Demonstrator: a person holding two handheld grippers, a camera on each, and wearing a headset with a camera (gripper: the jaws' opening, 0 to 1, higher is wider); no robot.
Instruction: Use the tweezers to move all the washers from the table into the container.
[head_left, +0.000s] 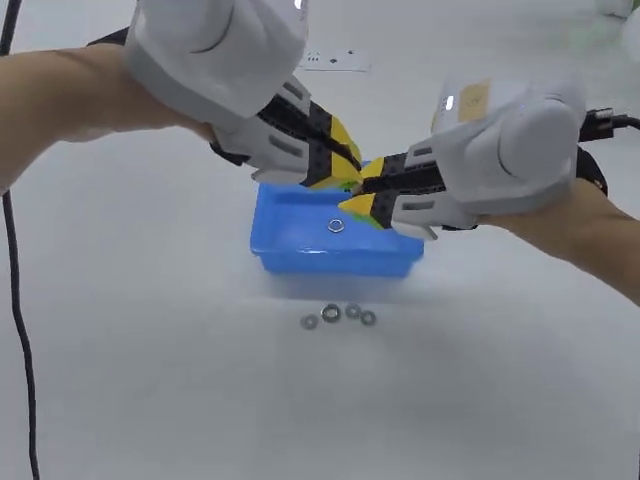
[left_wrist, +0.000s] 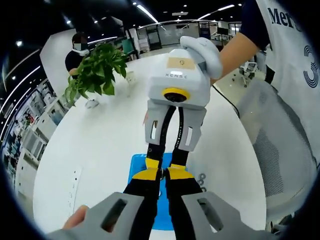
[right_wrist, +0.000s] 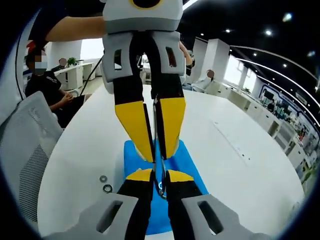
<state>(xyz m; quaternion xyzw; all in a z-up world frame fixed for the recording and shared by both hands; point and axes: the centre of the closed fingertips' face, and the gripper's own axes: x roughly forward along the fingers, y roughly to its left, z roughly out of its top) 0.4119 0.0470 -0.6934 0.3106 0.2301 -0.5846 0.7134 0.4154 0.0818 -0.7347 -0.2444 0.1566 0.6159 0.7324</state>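
Four washers (head_left: 338, 316) are sitting on the table (head_left: 150, 380) near the blue container (head_left: 330, 262), and one more washer (head_left: 335, 226) is lying inside. You're clamping the left gripper (head_left: 348, 173) and right gripper (head_left: 360, 196) on the tweezers (right_wrist: 159, 170) above it, so loosening both is risking a drop.

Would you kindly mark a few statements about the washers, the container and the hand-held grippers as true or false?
1. One washer lies inside the blue container. True.
2. The table holds no more washers. False: four washers lie in a row on it, in front of the container.
3. The two grippers are far apart. False: the left hand-held gripper and the right hand-held gripper meet tip to tip above the container.
4. The right hand-held gripper's jaws pinch thin metal tweezers. True.
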